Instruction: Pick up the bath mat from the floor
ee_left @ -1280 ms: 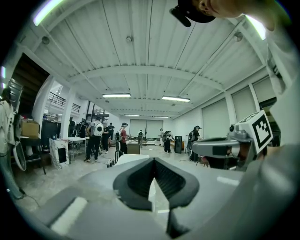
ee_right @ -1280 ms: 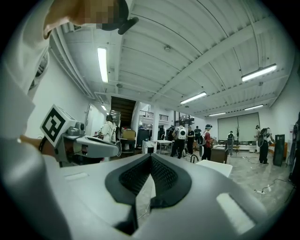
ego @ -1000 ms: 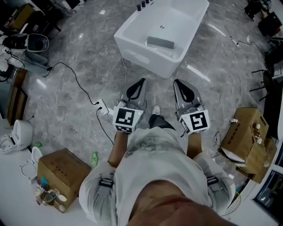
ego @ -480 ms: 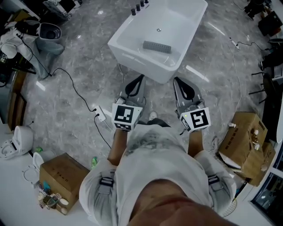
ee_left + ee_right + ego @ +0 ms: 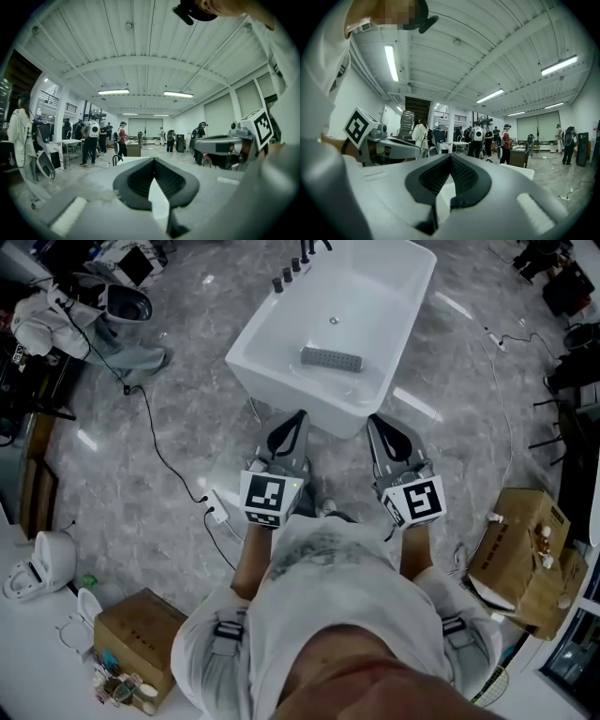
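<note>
Left gripper: jaws pressed together, empty, by the tub's near rim.
Right gripper: likewise closed, empty.
Bath mat: probably the grey ribbed slab on the tub's bottom.
Risk: closed jaws would only shove it, and the cable underfoot could snag.

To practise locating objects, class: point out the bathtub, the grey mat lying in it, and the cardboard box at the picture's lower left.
bathtub (image 5: 298,399): head view, near outer wall.
grey mat (image 5: 331,358): head view, its middle.
cardboard box (image 5: 139,638): head view, its top face.
</note>
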Demonstrator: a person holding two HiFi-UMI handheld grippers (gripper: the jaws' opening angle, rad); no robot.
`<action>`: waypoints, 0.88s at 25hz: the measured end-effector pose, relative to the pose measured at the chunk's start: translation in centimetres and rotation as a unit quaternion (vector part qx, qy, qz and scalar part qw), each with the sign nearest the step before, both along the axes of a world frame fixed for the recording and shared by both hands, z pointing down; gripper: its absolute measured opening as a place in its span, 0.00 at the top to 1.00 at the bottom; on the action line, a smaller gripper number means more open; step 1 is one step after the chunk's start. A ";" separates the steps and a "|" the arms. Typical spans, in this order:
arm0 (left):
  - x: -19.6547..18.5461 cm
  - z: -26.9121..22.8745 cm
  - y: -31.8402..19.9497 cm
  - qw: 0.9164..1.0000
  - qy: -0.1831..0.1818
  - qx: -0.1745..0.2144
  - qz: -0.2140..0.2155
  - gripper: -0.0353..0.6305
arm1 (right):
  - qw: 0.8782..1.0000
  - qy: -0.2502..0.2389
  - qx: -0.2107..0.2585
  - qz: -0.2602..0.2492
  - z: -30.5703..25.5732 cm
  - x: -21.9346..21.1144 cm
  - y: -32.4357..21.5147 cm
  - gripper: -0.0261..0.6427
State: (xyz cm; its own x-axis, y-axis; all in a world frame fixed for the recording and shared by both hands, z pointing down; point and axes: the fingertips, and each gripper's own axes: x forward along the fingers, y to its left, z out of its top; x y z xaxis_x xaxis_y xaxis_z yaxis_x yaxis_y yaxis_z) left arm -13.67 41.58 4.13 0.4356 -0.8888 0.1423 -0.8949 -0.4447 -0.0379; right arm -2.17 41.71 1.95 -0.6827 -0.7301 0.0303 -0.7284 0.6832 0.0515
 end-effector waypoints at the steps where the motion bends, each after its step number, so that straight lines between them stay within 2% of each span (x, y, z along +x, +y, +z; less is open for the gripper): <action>1: -0.4 0.0 -1.0 1.000 0.000 0.002 0.004 0.94 | 1.000 0.000 0.001 0.004 0.0 -0.3 -1.0 0.96; 9: -2.5 -0.1 -9.9 0.999 0.002 0.004 0.035 0.94 | 0.999 0.008 0.008 0.036 -0.6 -2.7 -9.3 0.96; 13: -4.8 -0.5 -12.9 0.998 0.000 0.007 0.056 0.94 | 0.998 0.010 0.011 0.054 -1.1 -5.3 -11.9 0.96; 22: -6.4 1.0 -17.8 0.995 0.007 -0.002 0.098 0.94 | 0.994 0.022 -0.006 0.105 0.8 -6.7 -15.7 0.96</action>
State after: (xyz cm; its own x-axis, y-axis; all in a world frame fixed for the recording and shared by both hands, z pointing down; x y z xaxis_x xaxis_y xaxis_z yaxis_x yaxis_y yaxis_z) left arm -20.10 23.80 5.10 0.6021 -0.7862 0.1393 -0.7916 -0.6105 -0.0241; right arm -8.89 26.04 2.75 -0.5125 -0.8561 0.0661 -0.8526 0.5166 0.0794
